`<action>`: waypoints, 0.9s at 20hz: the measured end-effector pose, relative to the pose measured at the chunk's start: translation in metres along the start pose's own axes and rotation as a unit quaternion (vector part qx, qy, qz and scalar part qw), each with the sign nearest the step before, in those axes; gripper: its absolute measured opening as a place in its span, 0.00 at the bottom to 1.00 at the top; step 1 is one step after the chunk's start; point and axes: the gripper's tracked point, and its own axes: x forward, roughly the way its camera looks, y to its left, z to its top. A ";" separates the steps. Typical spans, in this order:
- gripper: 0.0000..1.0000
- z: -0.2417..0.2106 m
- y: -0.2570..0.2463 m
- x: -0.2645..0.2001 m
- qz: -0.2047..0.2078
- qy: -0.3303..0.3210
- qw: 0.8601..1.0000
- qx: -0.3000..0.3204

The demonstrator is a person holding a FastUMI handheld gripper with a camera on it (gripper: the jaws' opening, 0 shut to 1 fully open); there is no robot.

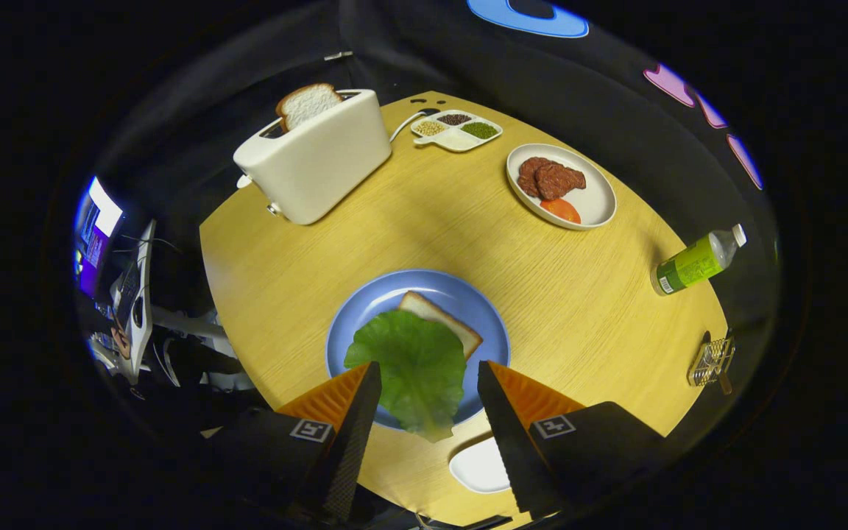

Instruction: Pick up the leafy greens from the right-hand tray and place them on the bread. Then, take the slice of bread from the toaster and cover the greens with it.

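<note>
My hand-held gripper (424, 383) hangs released above the greens (409, 368) on the bread (444, 318); next I'd approach the toaster (315, 165) slice (308, 103) squarely.

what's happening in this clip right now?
A handheld gripper hangs open above the blue plate. The lettuce leaf already lies on the bread slice there, between the fingers but not gripped. The second slice is still in the toaster beyond, so the covering step remains.
</note>
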 end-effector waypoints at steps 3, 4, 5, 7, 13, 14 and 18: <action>0.83 0.031 0.015 -0.012 0.011 -0.046 0.999 0.009; 0.83 0.045 0.024 -0.018 0.021 -0.065 0.998 0.014; 0.83 0.060 0.034 -0.025 0.032 -0.083 0.996 0.019; 0.83 0.093 0.056 -0.039 0.052 -0.117 0.992 0.020; 0.83 0.193 0.114 -0.067 0.096 -0.187 0.977 0.036; 0.83 0.207 0.122 -0.067 0.104 -0.191 0.975 0.048; 0.83 0.261 0.150 -0.052 0.120 -0.194 0.971 0.068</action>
